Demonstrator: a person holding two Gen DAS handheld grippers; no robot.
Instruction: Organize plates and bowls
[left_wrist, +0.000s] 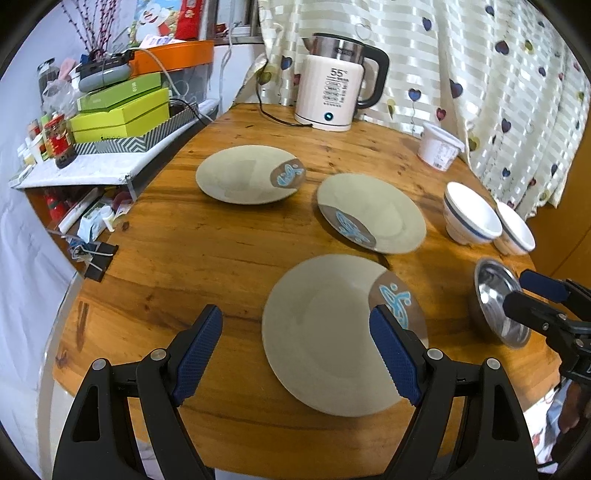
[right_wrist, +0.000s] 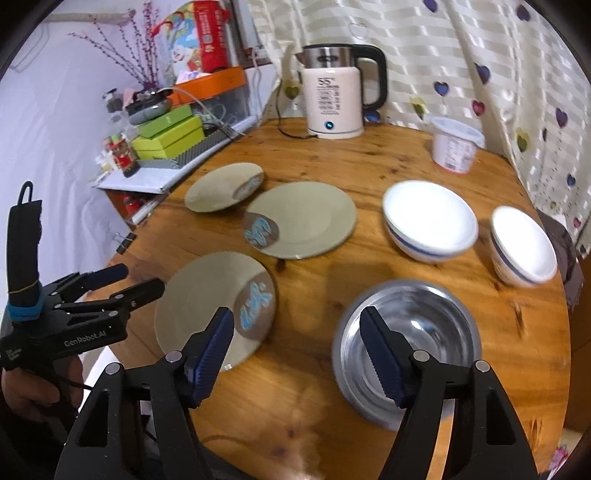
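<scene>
— While both grippers hover spread wide, gripping nothing, where's each?
— Left gripper (left_wrist: 295, 354) over the near plate (left_wrist: 332, 332); right gripper (right_wrist: 297, 354) beside the steel bowl (right_wrist: 424, 332), near right.

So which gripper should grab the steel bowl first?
Right. The right gripper is open with the steel bowl directly under its right finger, while the left gripper hangs open over the nearest plate.
</scene>
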